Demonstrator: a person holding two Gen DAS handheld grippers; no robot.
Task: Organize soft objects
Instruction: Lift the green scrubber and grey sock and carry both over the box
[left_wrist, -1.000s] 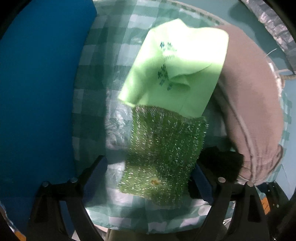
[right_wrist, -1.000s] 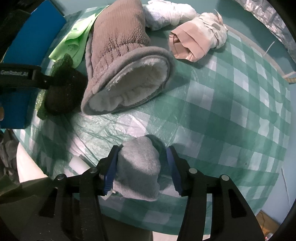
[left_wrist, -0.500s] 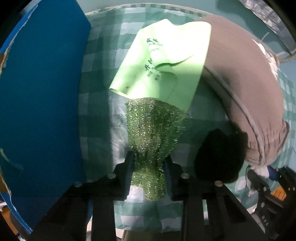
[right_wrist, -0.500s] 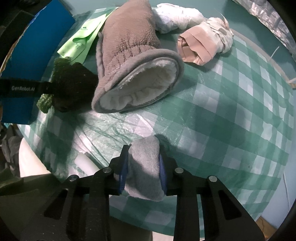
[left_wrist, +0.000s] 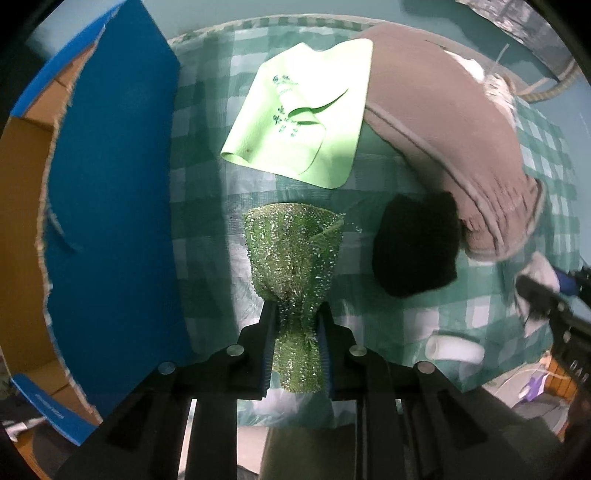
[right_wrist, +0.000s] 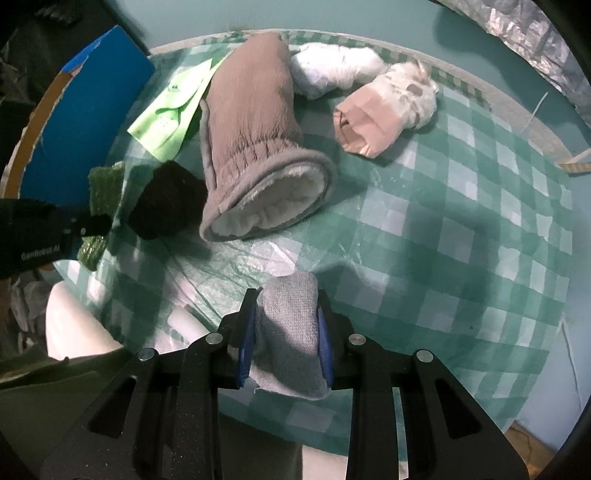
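Now both hands are loaded: the left gripper (left_wrist: 297, 325) pinches the sparkly green scrubbing cloth (left_wrist: 293, 258) narrow at its waist, cloth fanning forward above the checked tablecloth (right_wrist: 461, 229). Directly to its left stands the blue cardboard box (left_wrist: 110, 206), so that arm is nearer. Meanwhile the right gripper (right_wrist: 286, 332) clamps a folded grey cloth (right_wrist: 290, 332) near the table's front edge.
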